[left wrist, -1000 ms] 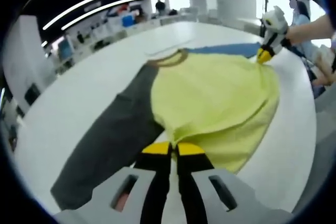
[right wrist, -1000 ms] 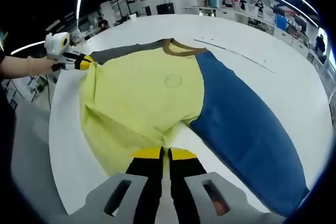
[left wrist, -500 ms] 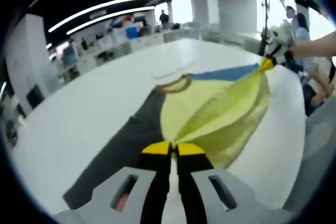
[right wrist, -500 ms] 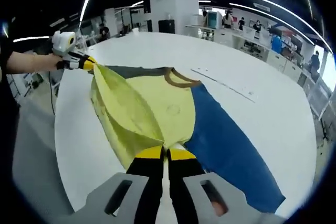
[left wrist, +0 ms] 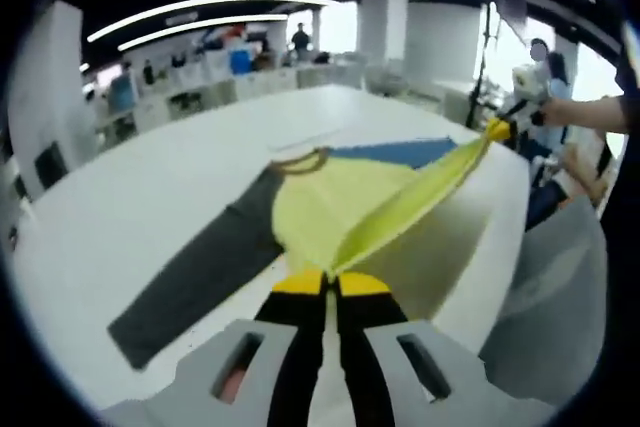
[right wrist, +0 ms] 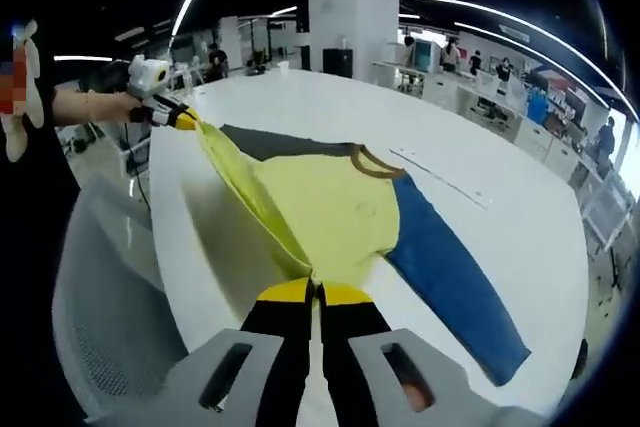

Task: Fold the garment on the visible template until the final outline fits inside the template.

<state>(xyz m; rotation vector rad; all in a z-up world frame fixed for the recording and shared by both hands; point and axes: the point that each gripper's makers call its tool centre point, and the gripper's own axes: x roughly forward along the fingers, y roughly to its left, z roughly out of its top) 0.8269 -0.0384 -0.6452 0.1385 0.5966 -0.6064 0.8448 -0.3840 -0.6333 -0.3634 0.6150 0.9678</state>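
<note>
First fold just starting, hem lifted, nothing folded flat yet.
My left gripper [left wrist: 331,282] has its jaws closed on one corner of the hem of the garment [left wrist: 330,209]; my right gripper [right wrist: 312,292] is pinched tight on the other corner, so the yellow hem hangs taut between them above the near edge of the white table [right wrist: 300,107]. Collar, grey sleeve [left wrist: 195,272] and blue sleeve [right wrist: 450,272] lie spread flat farther out. I can't make out the template outline. Left to do, as I judge it: carry the hem over toward the collar, then fold in both sleeves.
</note>
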